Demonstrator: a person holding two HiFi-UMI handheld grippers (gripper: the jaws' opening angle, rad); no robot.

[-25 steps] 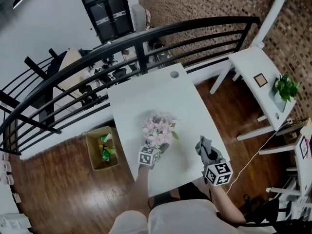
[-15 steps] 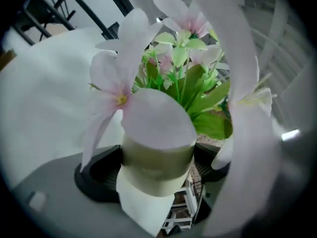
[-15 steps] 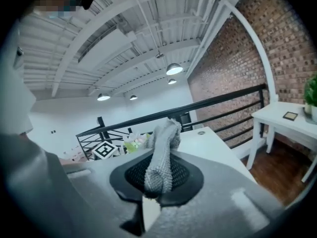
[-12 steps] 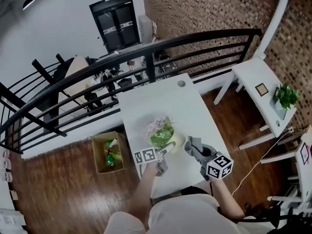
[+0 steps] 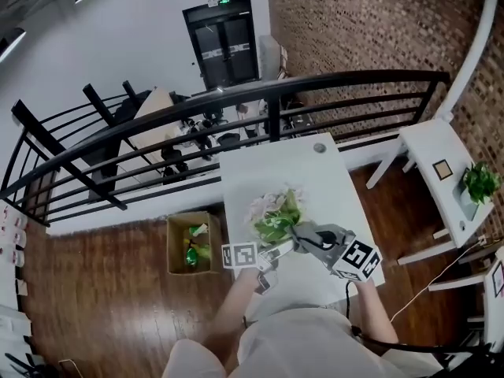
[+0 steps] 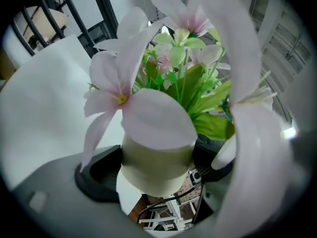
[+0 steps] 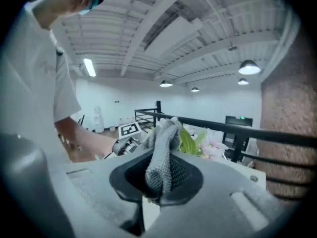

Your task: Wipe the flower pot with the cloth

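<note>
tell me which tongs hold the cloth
The right tongs: a grey cloth is pinched in them, while the left tongs clamp the pale flower pot.

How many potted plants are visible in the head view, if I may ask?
2. The flower pot, gripped by the left gripper above the table; a green plant on the white bench at far right. Others may be hidden.

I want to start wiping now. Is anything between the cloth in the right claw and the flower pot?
Nothing visible does. The right claw grips the cloth, which sits right beside the flower pot held by the left claw; only the plant's own leaves lean near it.
</note>
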